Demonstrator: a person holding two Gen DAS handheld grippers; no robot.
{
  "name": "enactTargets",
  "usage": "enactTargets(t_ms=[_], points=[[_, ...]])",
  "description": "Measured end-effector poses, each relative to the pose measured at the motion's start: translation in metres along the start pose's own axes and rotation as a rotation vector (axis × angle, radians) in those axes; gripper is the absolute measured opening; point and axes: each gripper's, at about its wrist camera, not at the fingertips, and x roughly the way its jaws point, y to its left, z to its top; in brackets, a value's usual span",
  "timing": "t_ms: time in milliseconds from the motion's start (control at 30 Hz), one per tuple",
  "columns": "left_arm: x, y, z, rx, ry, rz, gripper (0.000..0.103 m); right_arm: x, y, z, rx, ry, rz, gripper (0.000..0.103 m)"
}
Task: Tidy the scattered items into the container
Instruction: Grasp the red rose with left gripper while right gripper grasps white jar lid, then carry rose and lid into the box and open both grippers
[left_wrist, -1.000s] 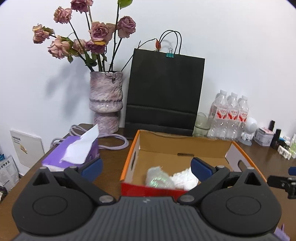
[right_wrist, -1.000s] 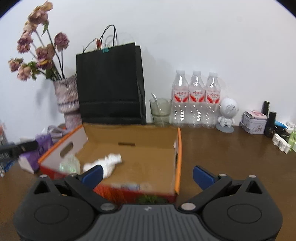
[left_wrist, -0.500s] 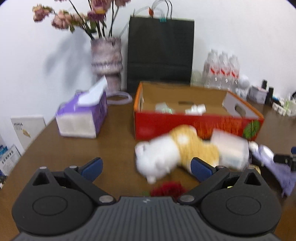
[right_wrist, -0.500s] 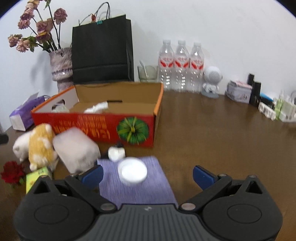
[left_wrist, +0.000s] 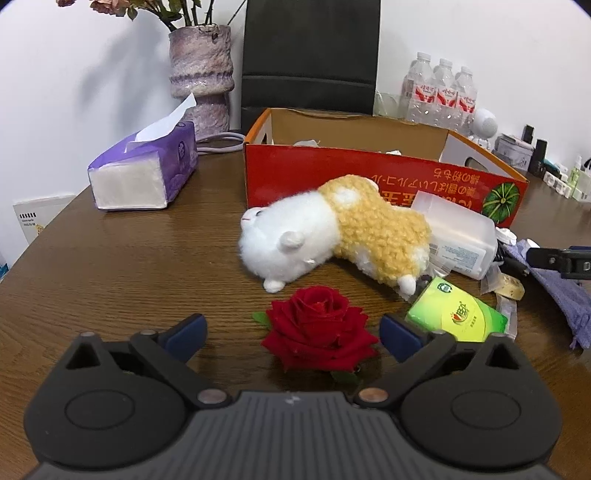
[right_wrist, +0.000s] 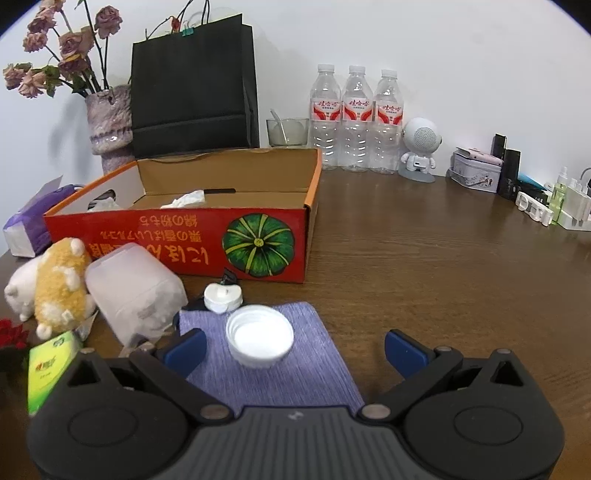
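The open red cardboard box (left_wrist: 332, 173) (right_wrist: 177, 236) stands on the brown table with crumpled tissue inside. In front of it lie a white-and-yellow plush toy (left_wrist: 332, 232) (right_wrist: 55, 284), a translucent plastic container (left_wrist: 458, 236) (right_wrist: 136, 295), a green tissue packet (left_wrist: 456, 312) (right_wrist: 46, 363), a red rose (left_wrist: 319, 326), a purple cloth (right_wrist: 273, 358) and a white cap (right_wrist: 260, 338) on it. My left gripper (left_wrist: 291, 334) is open, with the rose between its fingers. My right gripper (right_wrist: 293, 349) is open over the cloth, the cap between its fingers.
A purple tissue box (left_wrist: 144, 170) sits left of the red box. A vase (left_wrist: 201, 70), black paper bag (right_wrist: 192, 88), three water bottles (right_wrist: 356, 118), a glass (right_wrist: 288, 131), a small white robot figure (right_wrist: 419, 147) and small bottles (right_wrist: 554, 199) line the back. A small white candle (right_wrist: 223, 297) lies by the cloth.
Both grippers have pulled back from above the box and dropped low over the table. The left now frames the rose, the right the white cap on the cloth.
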Motion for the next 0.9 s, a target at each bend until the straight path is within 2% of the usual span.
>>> enactTargets(t_ms=[33, 67, 133, 167, 667, 900], points=[[-0.001, 0.002, 0.0, -0.011, -0.008, -0.026, 0.059, 0.002, 0.001, 0.0, -0.003, 0.001, 0.015, 0.087], [-0.002, 0.003, 0.0, -0.02, -0.016, -0.043, 0.052, 0.004, 0.001, 0.0, -0.004, 0.002, 0.032, 0.081], [-0.005, 0.004, 0.0, -0.026, -0.036, -0.048, 0.048, 0.003, 0.002, -0.001, -0.008, 0.006, 0.059, 0.045], [-0.006, 0.005, 0.001, -0.03, -0.045, -0.051, 0.047, 0.003, 0.002, -0.002, -0.005, 0.009, 0.07, 0.04], [-0.019, 0.009, 0.005, -0.057, -0.09, -0.07, 0.046, -0.013, 0.0, -0.003, 0.024, -0.033, 0.083, 0.039], [-0.039, 0.009, 0.027, -0.041, -0.169, -0.095, 0.046, -0.026, 0.002, 0.012, 0.024, -0.067, 0.116, 0.039]])
